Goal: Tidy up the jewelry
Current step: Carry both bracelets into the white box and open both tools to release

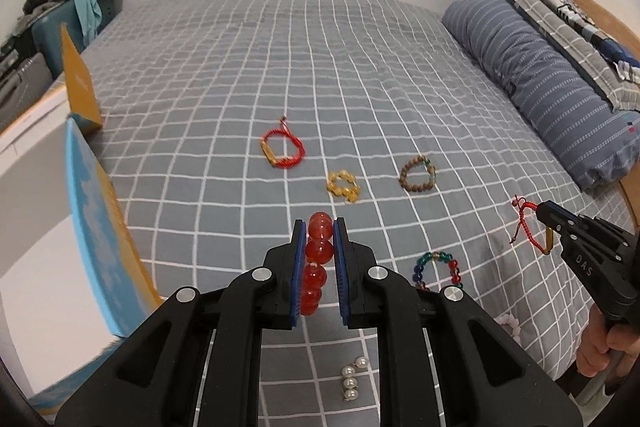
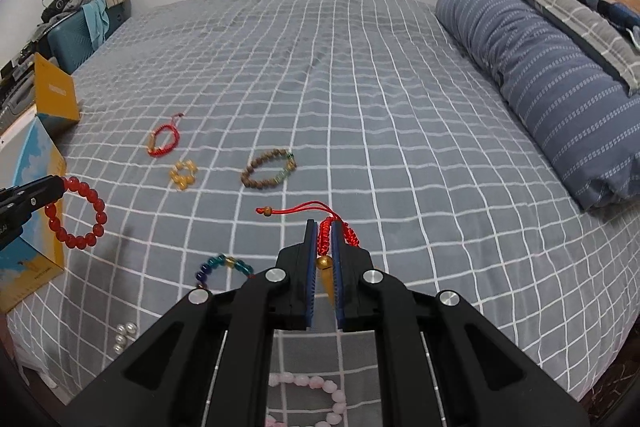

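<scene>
- While both my grippers hang above the grey bedspread with white grid lines (image 1: 280,39), I judge the step in hand to be the carry: two pieces are picked up, neither yet put away.
- Off the bed's left edge stands an open cardboard box with blue and orange sides (image 1: 96,211); I take it for the likely destination, though nothing in either view confirms that.
- My left gripper (image 1: 320,227) is pressed onto a bracelet of large glossy red beads (image 1: 319,251), pads clamped against the beads on both sides.
- My right gripper (image 2: 324,227) pinches a red braided cord bracelet with a gold charm (image 2: 325,243), the cord squeezed flat between the pads and a tail trailing loose.
- Next, I reckon each hand has to swing left over the box before letting go; the loose tail could snag.
- Left on the bed: a red cord bracelet with a gold tube (image 1: 282,147), a brown wooden bead bracelet (image 1: 417,175), a small yellow bead bracelet (image 1: 343,185), a multicoloured glass bead bracelet (image 1: 438,269) and a short strand of white pearls (image 1: 352,379).
- Only the right wrist view shows the red bead bracelet as a full hanging loop, and a pale pink bead bracelet (image 2: 312,387) clearly; the left wrist view alone shows a person's hand (image 1: 608,347) on the right gripper's handle.
</scene>
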The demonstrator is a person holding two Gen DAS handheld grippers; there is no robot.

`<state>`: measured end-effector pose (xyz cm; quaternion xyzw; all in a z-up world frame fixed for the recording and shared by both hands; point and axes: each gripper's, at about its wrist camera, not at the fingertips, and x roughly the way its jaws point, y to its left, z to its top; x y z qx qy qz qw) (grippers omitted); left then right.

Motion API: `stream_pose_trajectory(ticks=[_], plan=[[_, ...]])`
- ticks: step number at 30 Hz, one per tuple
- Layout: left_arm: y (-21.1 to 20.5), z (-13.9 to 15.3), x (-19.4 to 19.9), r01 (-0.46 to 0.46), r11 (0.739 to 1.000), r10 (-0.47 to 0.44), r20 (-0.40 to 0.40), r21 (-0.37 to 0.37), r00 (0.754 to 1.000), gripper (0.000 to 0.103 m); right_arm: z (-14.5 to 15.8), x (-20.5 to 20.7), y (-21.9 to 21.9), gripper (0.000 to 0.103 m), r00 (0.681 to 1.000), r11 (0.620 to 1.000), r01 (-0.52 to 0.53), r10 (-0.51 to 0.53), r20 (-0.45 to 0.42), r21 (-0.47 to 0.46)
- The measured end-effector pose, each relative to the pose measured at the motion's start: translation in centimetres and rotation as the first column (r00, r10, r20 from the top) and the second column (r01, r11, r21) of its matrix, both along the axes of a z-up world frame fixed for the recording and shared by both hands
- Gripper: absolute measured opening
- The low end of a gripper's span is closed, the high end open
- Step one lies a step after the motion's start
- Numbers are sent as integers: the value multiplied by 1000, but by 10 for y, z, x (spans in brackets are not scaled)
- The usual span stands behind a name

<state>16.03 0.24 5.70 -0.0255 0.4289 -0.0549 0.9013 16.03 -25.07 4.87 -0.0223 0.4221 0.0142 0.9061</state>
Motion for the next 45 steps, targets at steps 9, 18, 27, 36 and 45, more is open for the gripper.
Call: stream_pose_trajectory(ticks=[9, 18, 27, 36, 45], plan=[[23, 30, -7, -58, 998, 57, 45, 23, 997, 13, 34, 6, 34, 6, 997, 998, -58, 57, 57, 13], [68, 67, -28, -145, 989, 141, 101, 31, 985, 13, 72, 8, 92, 6, 980, 986, -161, 156, 125, 31], [120, 91, -56, -249, 968, 242, 133, 37, 961, 13, 100, 4, 168, 6, 941, 953, -301, 289, 173, 45], [189, 93, -89, -380, 924, 372, 130, 40, 919, 13, 106, -9, 260, 6, 883, 892, -450, 436, 174, 50], [254, 67, -122, -499, 865, 496, 77, 41, 865, 13, 83, -30, 355, 6, 814, 817, -575, 567, 123, 44]])
